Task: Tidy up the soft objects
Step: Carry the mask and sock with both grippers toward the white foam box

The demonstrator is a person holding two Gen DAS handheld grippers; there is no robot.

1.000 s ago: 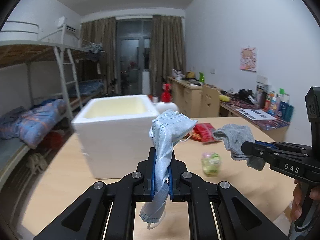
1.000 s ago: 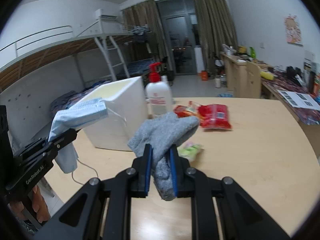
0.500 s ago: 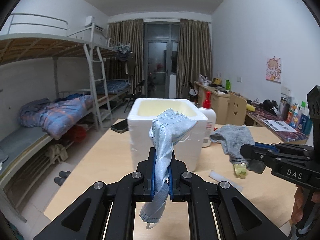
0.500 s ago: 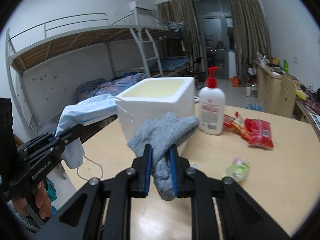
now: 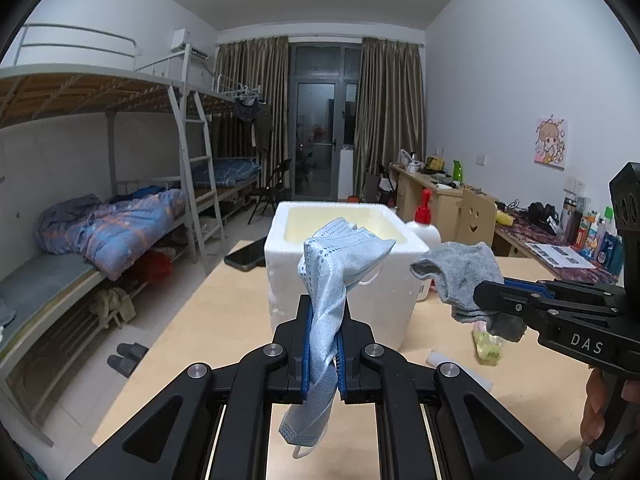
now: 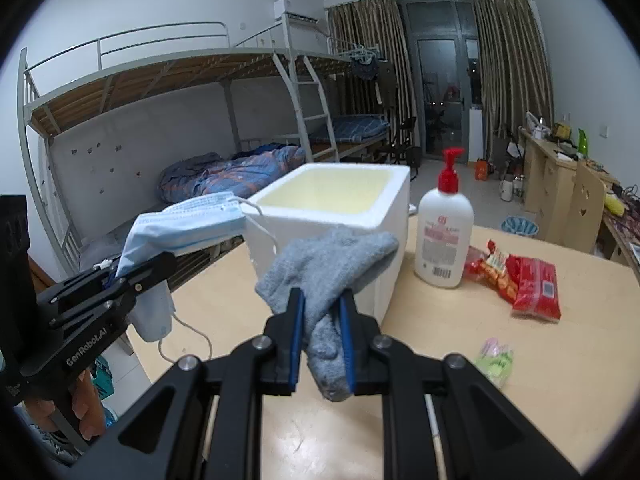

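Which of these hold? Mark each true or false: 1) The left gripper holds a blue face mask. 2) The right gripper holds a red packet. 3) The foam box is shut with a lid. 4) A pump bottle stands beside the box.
1) True: the left gripper is shut on the face mask.
2) False: the right gripper clamps a grey sock; the red packet lies on the table.
3) False: the foam box is open-topped.
4) True: the pump bottle stands next to it.
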